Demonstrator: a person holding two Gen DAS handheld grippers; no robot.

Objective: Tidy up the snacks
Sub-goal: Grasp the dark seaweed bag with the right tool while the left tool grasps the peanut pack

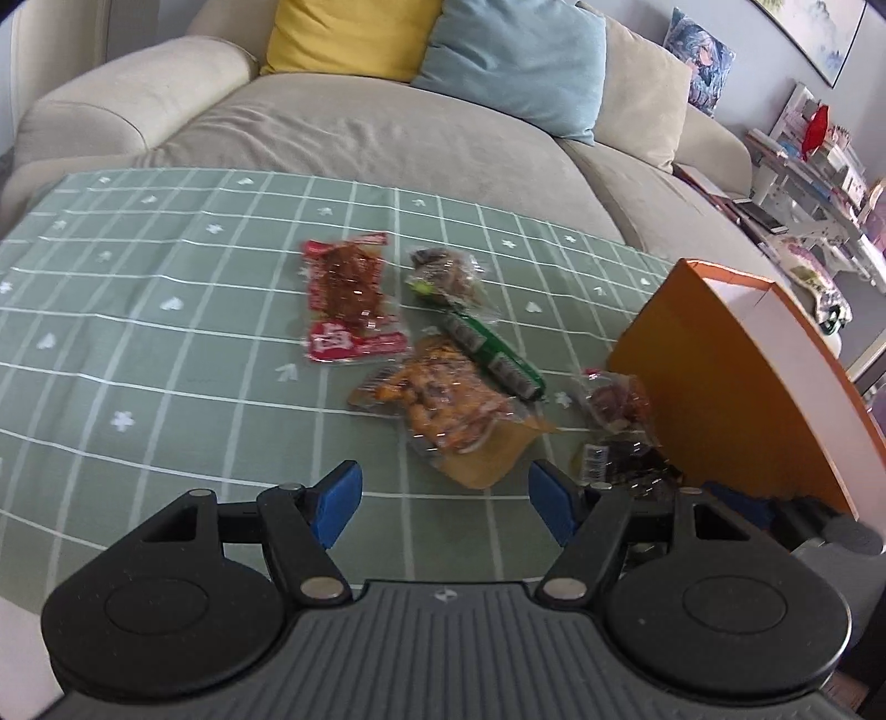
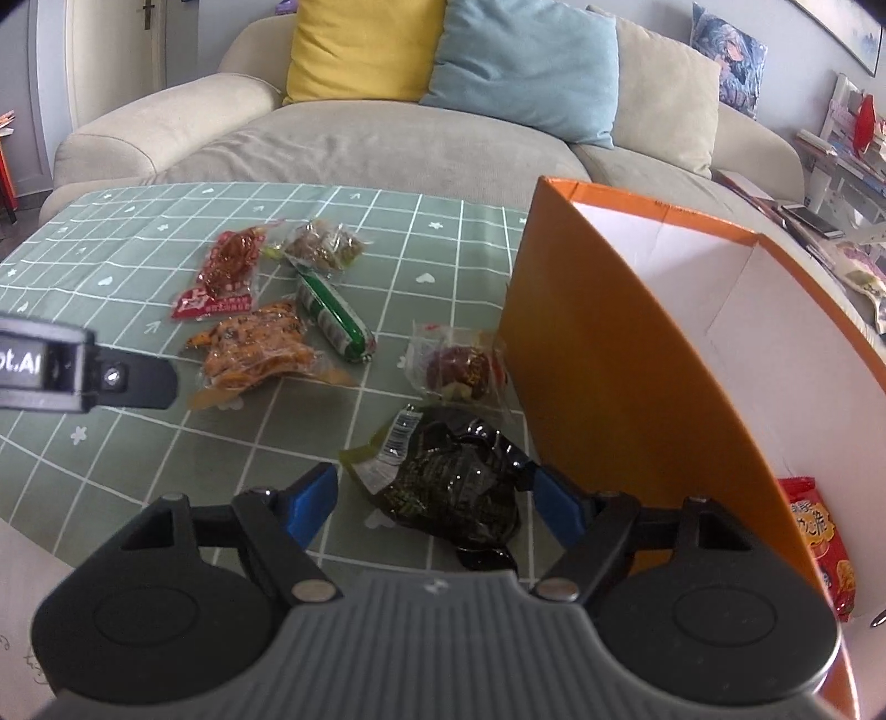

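Several snack packets lie on a green checked cloth (image 1: 138,332). A red packet (image 1: 346,296), a brown clear packet (image 1: 446,271), a green sausage stick (image 1: 493,349) and an orange packet (image 1: 448,410) sit in the middle. My left gripper (image 1: 446,501) is open just in front of the orange packet. My right gripper (image 2: 437,498) is open around a black packet (image 2: 448,482), its blue pads on either side. A small red-brown packet (image 2: 457,368) lies beyond it, beside an orange box (image 2: 609,354). A red bag (image 2: 825,548) lies inside the box.
A beige sofa (image 2: 354,133) with yellow (image 2: 362,47) and blue (image 2: 526,61) cushions stands behind the table. The left gripper's side shows at the left edge of the right wrist view (image 2: 83,365). Cluttered shelves (image 1: 819,183) stand at the far right.
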